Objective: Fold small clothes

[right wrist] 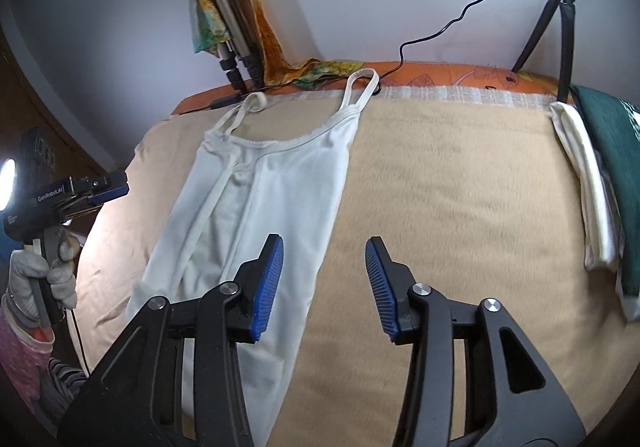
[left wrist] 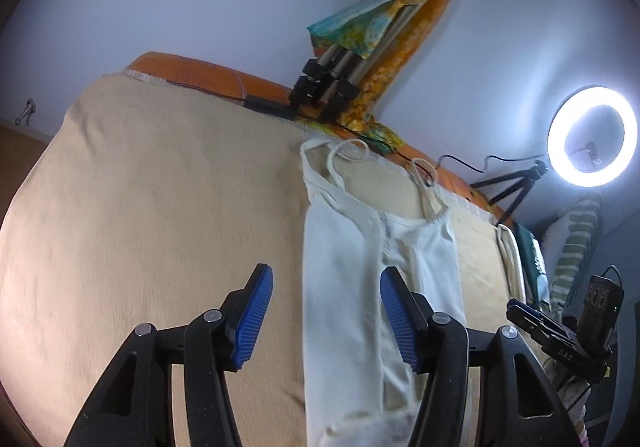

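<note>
- Both tongs hover with jaws wide and nothing between them: the left gripper [left wrist: 326, 313] and the right gripper [right wrist: 324, 285] each hang above the bed, clear of the cloth.
- Ahead of the left gripper lies the white camisole [left wrist: 344, 287], its long sides already turned inward into a narrow strip; the right-hand blue pad [left wrist: 394, 321] overlaps its body in that view.
- Seen from the right gripper, the camisole [right wrist: 276, 187] runs forward and to the left, straps [right wrist: 362, 87] reaching the far edge of the beige blanket [right wrist: 460, 187].
- Judged from this, the next fold is end to end; doing it well likely means pinching both layers at matching corners of one end, so the side flaps do not spring open.
- Lifting low and evenly should keep the thin fabric from sagging.
- Off to the right gripper's right, a folded white garment [right wrist: 588, 187] sits beside a dark green one [right wrist: 616, 167], well apart from the camisole.
</note>
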{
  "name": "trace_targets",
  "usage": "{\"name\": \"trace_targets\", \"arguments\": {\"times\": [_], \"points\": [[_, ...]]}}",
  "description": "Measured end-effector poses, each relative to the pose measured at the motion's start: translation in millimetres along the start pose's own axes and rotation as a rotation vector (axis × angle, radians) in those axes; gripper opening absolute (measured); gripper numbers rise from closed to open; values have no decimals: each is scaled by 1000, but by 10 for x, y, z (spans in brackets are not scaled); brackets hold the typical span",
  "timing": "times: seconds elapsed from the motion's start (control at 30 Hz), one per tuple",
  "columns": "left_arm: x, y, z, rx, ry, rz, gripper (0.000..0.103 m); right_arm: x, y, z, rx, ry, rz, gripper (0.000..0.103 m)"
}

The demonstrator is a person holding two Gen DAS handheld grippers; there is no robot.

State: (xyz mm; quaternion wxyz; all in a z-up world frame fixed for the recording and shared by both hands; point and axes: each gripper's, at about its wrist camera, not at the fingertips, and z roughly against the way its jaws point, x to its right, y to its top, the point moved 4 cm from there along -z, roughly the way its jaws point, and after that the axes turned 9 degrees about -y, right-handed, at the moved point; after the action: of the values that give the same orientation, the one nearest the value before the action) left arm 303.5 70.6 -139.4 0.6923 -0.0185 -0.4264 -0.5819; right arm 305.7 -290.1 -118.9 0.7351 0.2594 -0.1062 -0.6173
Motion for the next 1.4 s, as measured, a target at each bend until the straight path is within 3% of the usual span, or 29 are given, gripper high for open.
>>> {"name": "trace_targets", "arguments": {"times": [0.1,0.33,0.57,0.7,0.77,0.97,1.07,1.2,1.4], "points": [[-84,144,-239,-38,-35,29,66,74,150,-179,-18,25,-10,45],[-248,316,-726,-84,-53,62,64,209,429,-600,-55,125,-107,45],[-234,440,-1004,-104,-27,-38,60,212,648,-957,-80,142,-112,45],[-170,475,-1092,-116,-12,-126,52,211,760,-1118,-81,149,-120,45],[-141,476,-1130,-119,-10,-165,45,202,793,-1182,-83,158,-118,40],[-140,478,-1200,-100,14,-229,17,101,811,-1302,-81,129,-52,10],[-122,467,-1226,-96,8,-244,4,68,826,-1295,-75,111,-30,6],[-63,477,-1204,-83,3,-256,1,6,873,-1219,-52,98,-4,5],[46,513,-999,-47,-68,-230,1,-58,951,-978,-7,115,11,4]]}}
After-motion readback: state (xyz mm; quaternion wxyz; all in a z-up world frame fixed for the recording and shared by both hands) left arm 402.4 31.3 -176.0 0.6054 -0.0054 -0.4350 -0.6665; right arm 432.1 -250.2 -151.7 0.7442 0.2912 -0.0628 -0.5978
